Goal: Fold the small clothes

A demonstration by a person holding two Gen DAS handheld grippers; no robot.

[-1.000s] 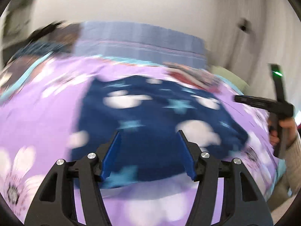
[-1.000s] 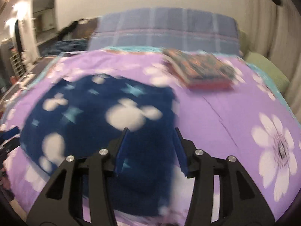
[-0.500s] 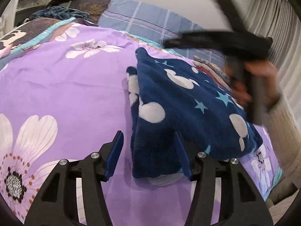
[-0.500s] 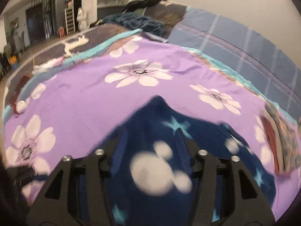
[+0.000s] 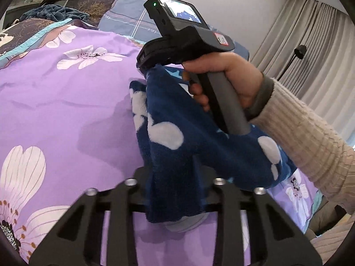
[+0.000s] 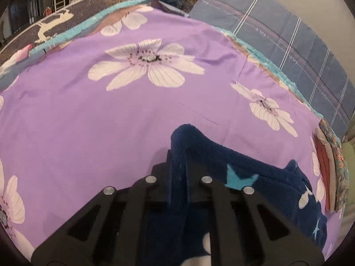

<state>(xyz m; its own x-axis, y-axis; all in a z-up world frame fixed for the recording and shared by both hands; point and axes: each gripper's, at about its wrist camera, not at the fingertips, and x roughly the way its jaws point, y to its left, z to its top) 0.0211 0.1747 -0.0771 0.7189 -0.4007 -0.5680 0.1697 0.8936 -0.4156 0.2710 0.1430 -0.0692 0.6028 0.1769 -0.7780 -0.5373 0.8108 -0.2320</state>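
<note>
A small navy fleece garment (image 5: 177, 119) with white blobs and teal stars lies on a purple flowered bedspread (image 5: 62, 102). My left gripper (image 5: 174, 177) is shut on its near edge; the cloth hides the fingertips. My right gripper (image 5: 146, 65), held in a hand, is shut on the far edge and lifts it. In the right wrist view the right gripper (image 6: 178, 155) pinches a raised fold of the garment (image 6: 261, 177) over the bedspread (image 6: 111, 115).
A stack of folded clothes (image 6: 332, 168) lies at the right side of the bed. A blue plaid pillow (image 6: 288, 35) sits at the head, dark blankets (image 5: 53, 13) beyond. Curtains (image 5: 310, 51) hang on the right.
Both grippers were open above the flat garment. They have closed on its left-hand edge, the left near, the right far, and the edge is lifted off the bed.
</note>
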